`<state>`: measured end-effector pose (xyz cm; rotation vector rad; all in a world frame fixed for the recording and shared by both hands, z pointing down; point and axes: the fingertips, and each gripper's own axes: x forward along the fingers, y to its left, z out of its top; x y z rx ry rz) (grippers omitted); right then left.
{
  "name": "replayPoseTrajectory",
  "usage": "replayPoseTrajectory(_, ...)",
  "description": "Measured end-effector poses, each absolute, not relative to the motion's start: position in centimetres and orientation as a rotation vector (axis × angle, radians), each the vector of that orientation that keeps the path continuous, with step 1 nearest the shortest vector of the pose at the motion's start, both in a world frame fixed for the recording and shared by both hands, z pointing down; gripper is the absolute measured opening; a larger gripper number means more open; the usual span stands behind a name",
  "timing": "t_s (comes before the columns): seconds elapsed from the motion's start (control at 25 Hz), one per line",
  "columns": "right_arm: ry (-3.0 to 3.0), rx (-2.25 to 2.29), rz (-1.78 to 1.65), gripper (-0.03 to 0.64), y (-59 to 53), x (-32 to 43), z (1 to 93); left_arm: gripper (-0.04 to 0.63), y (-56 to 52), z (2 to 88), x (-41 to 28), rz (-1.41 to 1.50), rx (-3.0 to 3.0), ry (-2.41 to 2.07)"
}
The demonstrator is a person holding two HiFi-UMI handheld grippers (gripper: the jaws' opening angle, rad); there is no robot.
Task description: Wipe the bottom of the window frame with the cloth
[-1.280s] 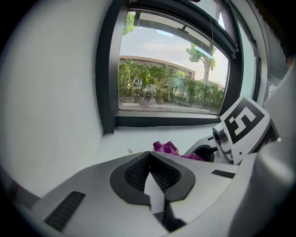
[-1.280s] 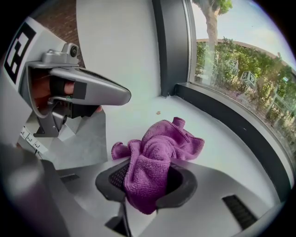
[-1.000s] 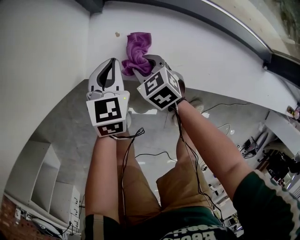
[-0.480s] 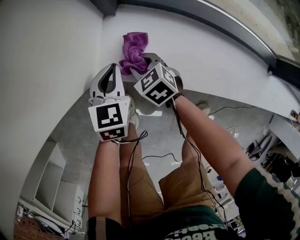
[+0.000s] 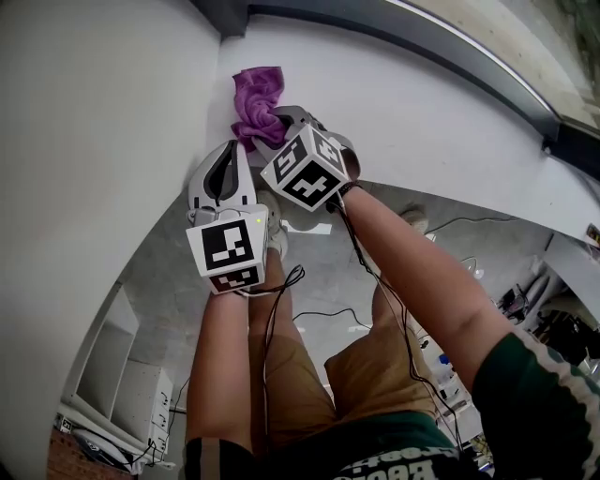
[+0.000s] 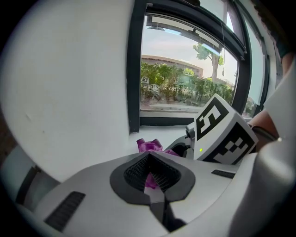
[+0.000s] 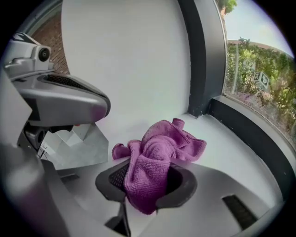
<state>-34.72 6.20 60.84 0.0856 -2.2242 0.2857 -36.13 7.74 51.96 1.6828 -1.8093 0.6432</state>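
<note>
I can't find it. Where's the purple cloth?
Head view, top middle: the right gripper pinches the cloth on the sill, by the frame at left.

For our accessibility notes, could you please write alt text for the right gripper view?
The right gripper is shut on a crumpled purple cloth lying on the white window sill, near the corner of the dark window frame. The left gripper sits at the left, and green shrubs show outside.
</note>
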Motion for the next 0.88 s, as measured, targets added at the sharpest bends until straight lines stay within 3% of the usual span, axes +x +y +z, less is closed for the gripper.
replayPoseTrajectory(0.52, -2.356, 0.098, 0.313, 0.129, 5.0, -33.4, 56.2, 0.009, 7.6, 50.1, -35.9, 0.642, 1.684, -1.841)
replayPoseTrajectory(0.88, -2.390, 0.097, 0.250, 0.129, 4.5, -31.9, 46.9, 0.009, 5.4, 41.6, -34.5, 0.603, 1.744, -1.880)
